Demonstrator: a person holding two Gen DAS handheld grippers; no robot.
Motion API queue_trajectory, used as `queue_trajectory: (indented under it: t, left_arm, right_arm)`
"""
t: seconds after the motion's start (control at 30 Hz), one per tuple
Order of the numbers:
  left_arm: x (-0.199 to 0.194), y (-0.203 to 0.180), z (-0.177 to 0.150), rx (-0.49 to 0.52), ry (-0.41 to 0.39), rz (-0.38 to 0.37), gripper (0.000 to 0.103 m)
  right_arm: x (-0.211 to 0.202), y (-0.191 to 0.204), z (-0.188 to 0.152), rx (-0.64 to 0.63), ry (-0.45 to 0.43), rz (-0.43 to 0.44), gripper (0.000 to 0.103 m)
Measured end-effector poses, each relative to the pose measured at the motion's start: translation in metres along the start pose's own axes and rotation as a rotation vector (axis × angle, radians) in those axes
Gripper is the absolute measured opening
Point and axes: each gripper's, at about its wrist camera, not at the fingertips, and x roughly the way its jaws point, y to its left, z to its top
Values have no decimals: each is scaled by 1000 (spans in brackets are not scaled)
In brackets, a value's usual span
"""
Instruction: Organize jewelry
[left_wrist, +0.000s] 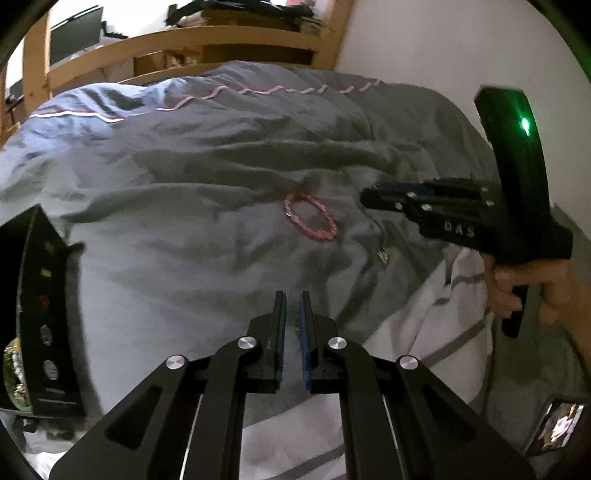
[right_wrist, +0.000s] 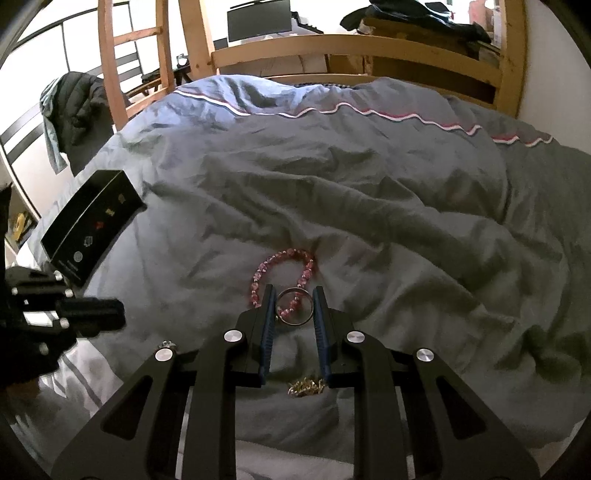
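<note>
Only our right cam shows the right gripper (right_wrist: 294, 308) pinching a thin metal ring (right_wrist: 295, 307) over the pink beaded bracelet (right_wrist: 282, 282) on the rumpled grey duvet (right_wrist: 369, 206), while our left gripper (left_wrist: 293, 314) sits narrow, seemingly empty, wooden bed frame (right_wrist: 332, 48) behind.

Take the bead bracelet (right_wrist: 282, 282) as your landmark, lying on the duvet (right_wrist: 369, 192). Your right gripper (right_wrist: 294, 300) sits just in front of it, with a ring (right_wrist: 295, 307) between the fingers, overlapping the bracelet's near edge. Nearer to you than the bracelet, a chain (right_wrist: 307, 388) lies on the duvet. The box (right_wrist: 92, 221) rests well to the bracelet's left. Your left gripper (right_wrist: 92, 314) is left of the bracelet, in front of the box. The bed frame (right_wrist: 351, 48) stands far behind.
</note>
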Motion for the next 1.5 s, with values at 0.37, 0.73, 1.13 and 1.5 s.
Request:
queue_trajectory:
  t: [0.37,0.73,1.13,1.5]
  left_arm:
    - [37,-10,-6,20,76,7,12]
    - [39,-7,-7,15,89,37,12]
    - [45,-4,-9,9,107,11,19]
    - [25,1,-2,-12,51,20,19]
  right_arm:
    - [1,-7,-3,19,11,0,20]
    - [5,-6,-6,24,22,16,21]
    - [9,-6,-9,31,28,23,21]
    - [6,-2,-8,16,22,34,21]
